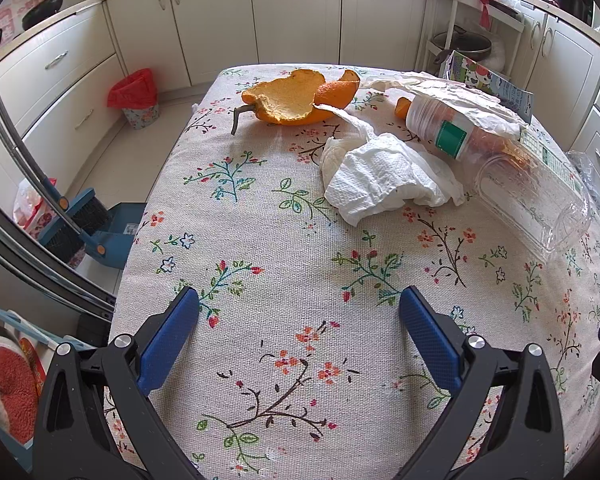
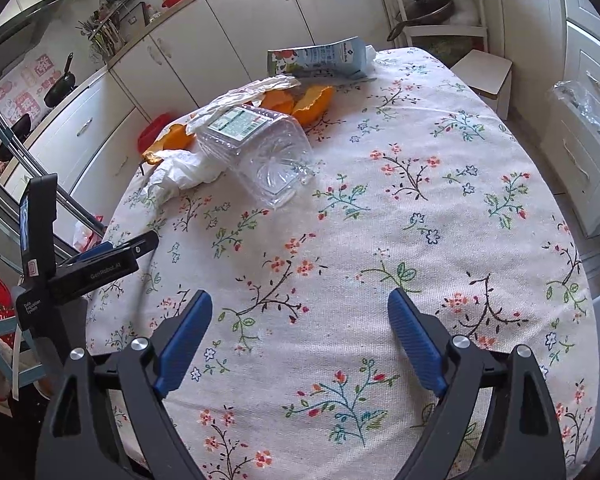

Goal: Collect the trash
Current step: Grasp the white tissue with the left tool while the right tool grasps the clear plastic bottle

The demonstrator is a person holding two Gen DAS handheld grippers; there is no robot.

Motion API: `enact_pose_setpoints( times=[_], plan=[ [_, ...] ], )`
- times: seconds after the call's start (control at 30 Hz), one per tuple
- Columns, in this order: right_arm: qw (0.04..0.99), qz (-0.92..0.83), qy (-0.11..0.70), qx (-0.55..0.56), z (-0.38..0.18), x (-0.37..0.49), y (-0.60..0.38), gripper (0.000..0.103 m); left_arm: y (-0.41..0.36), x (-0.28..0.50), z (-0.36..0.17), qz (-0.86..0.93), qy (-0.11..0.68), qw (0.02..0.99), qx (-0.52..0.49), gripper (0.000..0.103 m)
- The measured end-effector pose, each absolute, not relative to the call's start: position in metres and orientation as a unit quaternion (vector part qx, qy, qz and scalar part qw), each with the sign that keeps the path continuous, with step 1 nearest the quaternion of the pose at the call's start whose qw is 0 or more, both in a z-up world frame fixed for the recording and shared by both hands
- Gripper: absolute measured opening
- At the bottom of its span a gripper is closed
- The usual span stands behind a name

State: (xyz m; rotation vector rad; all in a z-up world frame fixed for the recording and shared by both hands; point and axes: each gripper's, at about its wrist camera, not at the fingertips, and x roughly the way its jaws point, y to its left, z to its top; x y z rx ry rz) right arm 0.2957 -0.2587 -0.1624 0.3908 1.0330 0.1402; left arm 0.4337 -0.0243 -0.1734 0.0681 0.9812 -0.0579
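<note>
Both blue fingers of the left gripper (image 1: 299, 304) are spread wide apart in the left wrist view, with nothing between them. They hang over a bare part of the flowery tablecloth (image 1: 260, 240). Farther up the table lies the trash. A big piece of orange peel (image 1: 296, 98) sits near the far edge. Just in front of it is a crumpled white paper towel (image 1: 384, 178). Beside the towel, a clear plastic bottle (image 1: 512, 176) lies on its side with a green label, and a wrinkled sheet of white paper (image 1: 456, 98) rests on top of it. A milk carton (image 1: 488, 80) lies behind them. Down on the floor stands a small bin with a red bag (image 1: 136, 98), well apart from the table. A blue broom and dustpan (image 1: 96, 228) lean close to the table's left side.

From the right wrist view, the right gripper (image 2: 300, 306) is also spread wide and holds nothing. It hangs over the cloth too. The bottle (image 2: 260, 152) lies ahead with its bottom facing this camera. The paper towel (image 2: 180, 172) touches its left side, and orange peel (image 2: 308, 102) peeks out behind it. The carton (image 2: 320, 58) lies at the far edge. The left gripper (image 2: 112, 256) shows at the left side.
</note>
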Motion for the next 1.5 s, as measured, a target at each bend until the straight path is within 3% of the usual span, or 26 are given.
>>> enact_pose_setpoints(
  times=[0.6, 1.0, 1.1, 1.23, 1.37, 1.47, 1.5],
  plan=[
    [0.877, 0.098, 0.453, 0.129, -0.150, 0.308, -0.233, 0.086, -0.024, 0.434, -0.173, -0.028, 0.471, 0.881, 0.033, 0.096],
    [0.897, 0.080, 0.428, 0.080, -0.147, 0.376, -0.228, 0.086, -0.023, 0.432, -0.171, -0.048, 0.480, 0.875, 0.040, 0.095],
    [0.897, 0.088, 0.428, 0.072, -0.150, 0.389, -0.227, 0.086, -0.007, 0.421, -0.162, -0.095, 0.447, 0.889, -0.016, 0.095],
    [0.894, 0.100, 0.432, 0.065, -0.154, 0.401, -0.226, 0.086, -0.011, 0.413, -0.149, -0.132, 0.407, 0.904, 0.010, 0.095],
    [0.888, 0.123, 0.439, 0.065, -0.154, 0.403, -0.225, 0.070, -0.025, 0.428, -0.138, -0.163, 0.393, 0.905, 0.011, 0.094],
    [0.882, 0.142, 0.444, 0.064, -0.152, 0.399, -0.224, 0.063, -0.036, 0.440, -0.136, -0.166, 0.387, 0.907, 0.017, 0.082],
    [0.880, 0.147, 0.447, 0.065, -0.151, 0.397, -0.224, 0.062, -0.041, 0.444, -0.135, -0.168, 0.389, 0.906, 0.018, 0.073]
  ],
)
